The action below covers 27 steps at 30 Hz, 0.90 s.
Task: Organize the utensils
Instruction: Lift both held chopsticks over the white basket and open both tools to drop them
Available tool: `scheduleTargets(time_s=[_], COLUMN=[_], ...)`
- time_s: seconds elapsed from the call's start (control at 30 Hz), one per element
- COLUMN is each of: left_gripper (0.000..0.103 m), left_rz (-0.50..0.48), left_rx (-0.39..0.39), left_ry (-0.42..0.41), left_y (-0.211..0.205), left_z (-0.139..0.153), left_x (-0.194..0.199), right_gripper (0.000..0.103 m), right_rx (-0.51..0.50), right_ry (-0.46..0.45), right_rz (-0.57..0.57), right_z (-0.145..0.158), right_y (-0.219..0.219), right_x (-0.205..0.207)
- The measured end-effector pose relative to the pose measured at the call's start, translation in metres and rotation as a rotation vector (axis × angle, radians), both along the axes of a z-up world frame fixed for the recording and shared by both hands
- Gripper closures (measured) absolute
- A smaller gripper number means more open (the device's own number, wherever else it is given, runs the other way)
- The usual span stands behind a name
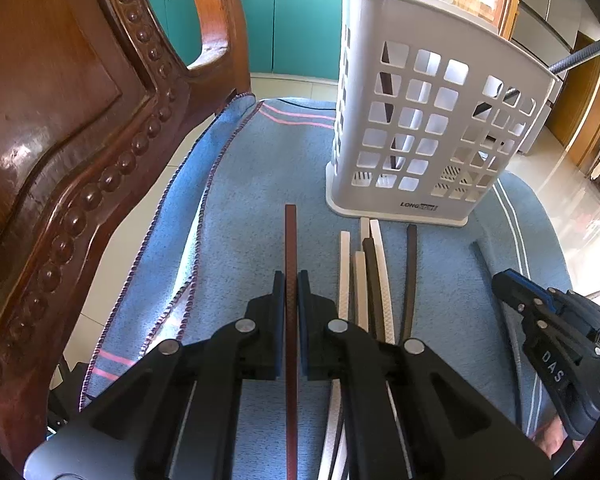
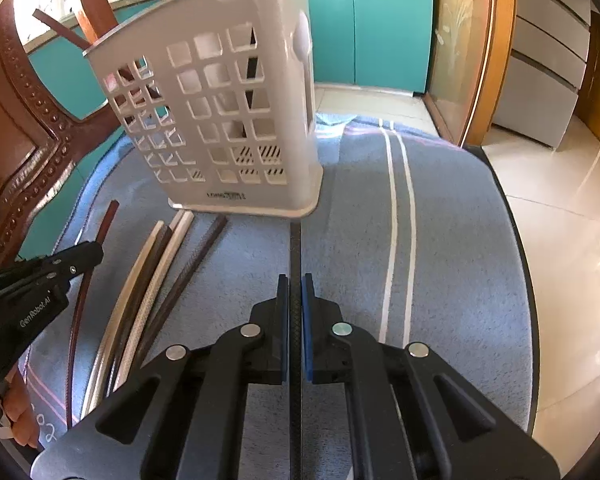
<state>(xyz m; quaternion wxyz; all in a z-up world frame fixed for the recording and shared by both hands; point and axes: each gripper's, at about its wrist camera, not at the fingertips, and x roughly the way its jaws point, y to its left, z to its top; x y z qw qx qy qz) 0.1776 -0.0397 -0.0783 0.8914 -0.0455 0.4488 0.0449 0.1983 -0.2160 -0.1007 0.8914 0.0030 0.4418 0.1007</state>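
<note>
My left gripper [image 1: 291, 276] is shut on a reddish-brown chopstick [image 1: 291, 236] that lies on the blue towel [image 1: 240, 200] and points toward the white perforated utensil holder [image 1: 380, 16]. Beside it lie several white and dark chopsticks [image 1: 374, 280]. My right gripper [image 2: 295, 278] is shut on a black chopstick [image 2: 295, 244] whose tip reaches the base of the holder [image 2: 284, 92]. A brown stick [image 2: 56, 28] stands in one compartment of the holder and a dark stick [image 2: 252, 68] in the other. In the right wrist view, the left gripper [image 2: 96, 250] shows at the left edge.
A carved wooden chair [image 1: 60, 120] rises along the left of the towel. Teal cabinets [image 1: 300, 20] stand behind, and a glossy tiled floor [image 2: 560, 200] lies beyond the towel's right edge. A person's hand [image 2: 16, 412] holds the left gripper.
</note>
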Motion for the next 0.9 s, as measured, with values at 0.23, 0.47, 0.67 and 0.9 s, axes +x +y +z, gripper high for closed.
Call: scheduleTargets(time_s=[0.23, 0.47, 0.67, 0.9], left_gripper=[0.096, 0.096, 0.096, 0.096], left_rz=[0.003, 0.003, 0.004, -0.01], left_rx=[-0.012, -0.007, -0.023, -0.045], left_ry=[-0.001, -0.045, -0.092, -0.251], left_y=[0.002, 0.003, 0.005, 0.007], left_z=[-0.001, 0.009, 0.022, 0.088], left_x=[-0.002, -0.008, -0.018, -0.056], right_gripper=[0.061, 0.096, 0.096, 0.096], right_rx=[-0.084, -0.02, 0.052, 0.186], right_ry=[0.018, 0.001, -0.14, -0.279], right_rz=[0.013, 0.061, 0.106, 0.157], right_z=[-0.008, -0.001, 0.035, 0.102], right_y=[0.008, 0.01, 0.007, -0.011], right_x=[0.0, -0.004, -0.021, -0.05])
